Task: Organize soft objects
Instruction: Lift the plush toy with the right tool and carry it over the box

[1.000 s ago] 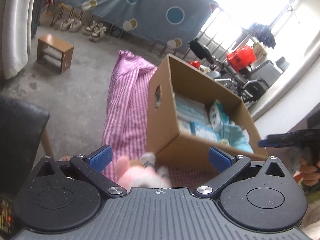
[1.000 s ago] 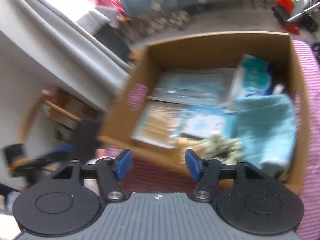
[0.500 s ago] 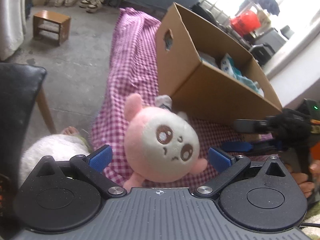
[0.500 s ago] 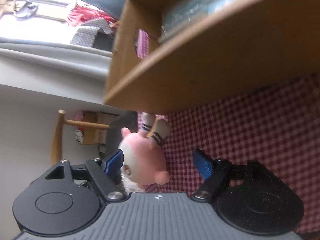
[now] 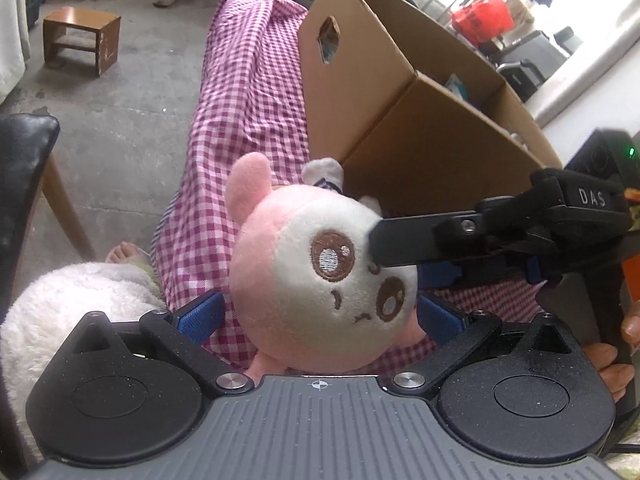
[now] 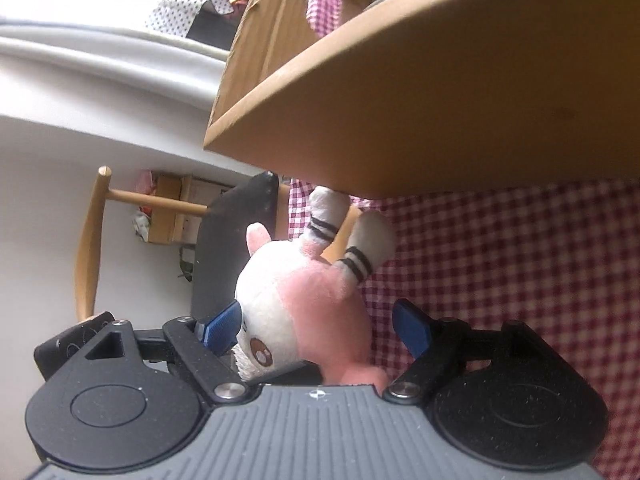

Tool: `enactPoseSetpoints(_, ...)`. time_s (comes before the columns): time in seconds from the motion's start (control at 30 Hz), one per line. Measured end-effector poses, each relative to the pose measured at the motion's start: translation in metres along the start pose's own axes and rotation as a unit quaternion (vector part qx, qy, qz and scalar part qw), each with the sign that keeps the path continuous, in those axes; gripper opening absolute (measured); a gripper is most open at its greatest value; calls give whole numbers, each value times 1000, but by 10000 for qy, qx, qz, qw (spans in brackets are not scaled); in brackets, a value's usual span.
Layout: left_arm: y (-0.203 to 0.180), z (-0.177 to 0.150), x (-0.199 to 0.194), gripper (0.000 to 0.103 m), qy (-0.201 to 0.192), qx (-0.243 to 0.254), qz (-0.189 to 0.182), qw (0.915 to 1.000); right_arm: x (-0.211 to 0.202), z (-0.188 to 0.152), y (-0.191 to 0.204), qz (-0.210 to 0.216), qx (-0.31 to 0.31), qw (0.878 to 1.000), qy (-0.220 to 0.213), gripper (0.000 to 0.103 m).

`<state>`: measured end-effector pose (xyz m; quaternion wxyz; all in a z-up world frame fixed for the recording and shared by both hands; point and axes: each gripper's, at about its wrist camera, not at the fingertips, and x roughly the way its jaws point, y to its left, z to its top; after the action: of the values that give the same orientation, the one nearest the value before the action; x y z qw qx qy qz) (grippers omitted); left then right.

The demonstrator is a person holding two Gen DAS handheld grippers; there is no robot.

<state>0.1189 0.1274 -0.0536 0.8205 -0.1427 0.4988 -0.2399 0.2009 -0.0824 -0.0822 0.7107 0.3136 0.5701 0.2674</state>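
Both grippers have dropped; the plush toy (image 5: 320,280) sits between their spread, just-widened fingers (image 6: 412,326).

surface: pink checked cloth (image 5: 248,92); on it: cardboard box (image 5: 432,152); plush toy (image 5: 320,280)

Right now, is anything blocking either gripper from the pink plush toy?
No. The pink plush toy lies on the checkered cloth between the open jaws of both the left gripper and the right gripper. The cardboard box stands just behind it.
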Motion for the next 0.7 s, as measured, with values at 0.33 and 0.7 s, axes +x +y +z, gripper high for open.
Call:
enactPoseSetpoints(0.33, -18, -7, 5, 102, 38, 329, 204, 9992, 3, -7, 19, 222, -353, 9991, -100, 72)
enactPoseSetpoints(0.7, -36, -18, -36, 102, -400, 304, 399, 9979, -19, -32, 49, 657, -832, 9943, -144, 72)
